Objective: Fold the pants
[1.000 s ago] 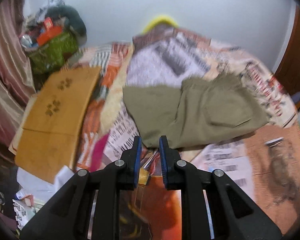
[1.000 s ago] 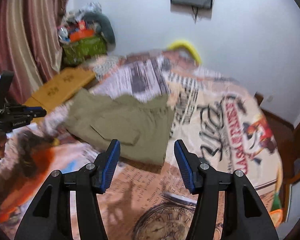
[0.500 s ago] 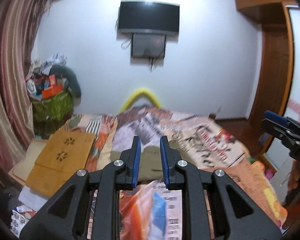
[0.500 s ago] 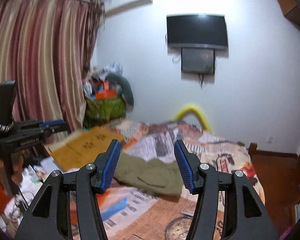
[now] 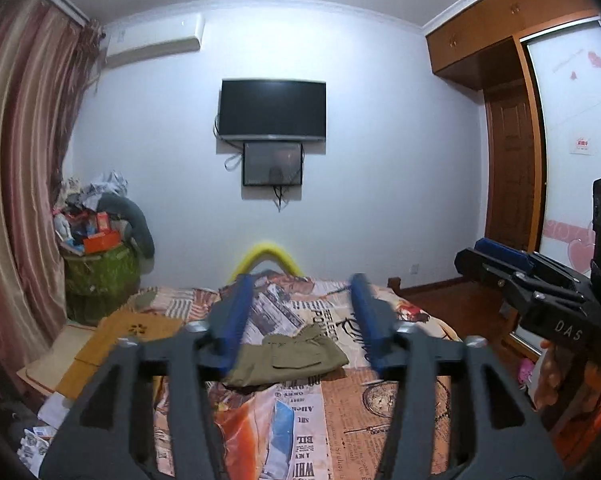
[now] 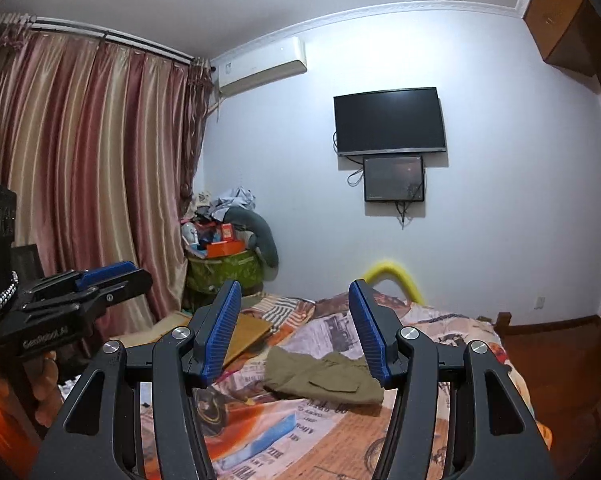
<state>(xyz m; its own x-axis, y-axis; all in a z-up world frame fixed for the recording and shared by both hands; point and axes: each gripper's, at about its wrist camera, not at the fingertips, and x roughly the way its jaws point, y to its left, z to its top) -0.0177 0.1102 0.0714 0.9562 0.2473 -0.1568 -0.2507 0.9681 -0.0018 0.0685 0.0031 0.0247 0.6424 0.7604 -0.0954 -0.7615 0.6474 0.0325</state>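
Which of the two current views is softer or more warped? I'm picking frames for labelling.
Left wrist view: the left gripper shows motion-smeared blue fingers, though the pants read fairly crisp. Right wrist view: the right gripper and pants are sharp. Both views: fisheye bends walls and the curtain; dark corners, dim bluish light.

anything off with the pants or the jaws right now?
Nothing damaged or spilled. The olive pants lie in a compact fold on the bed, slightly rumpled at one corner. Left gripper and right gripper are open, empty, raised well clear.
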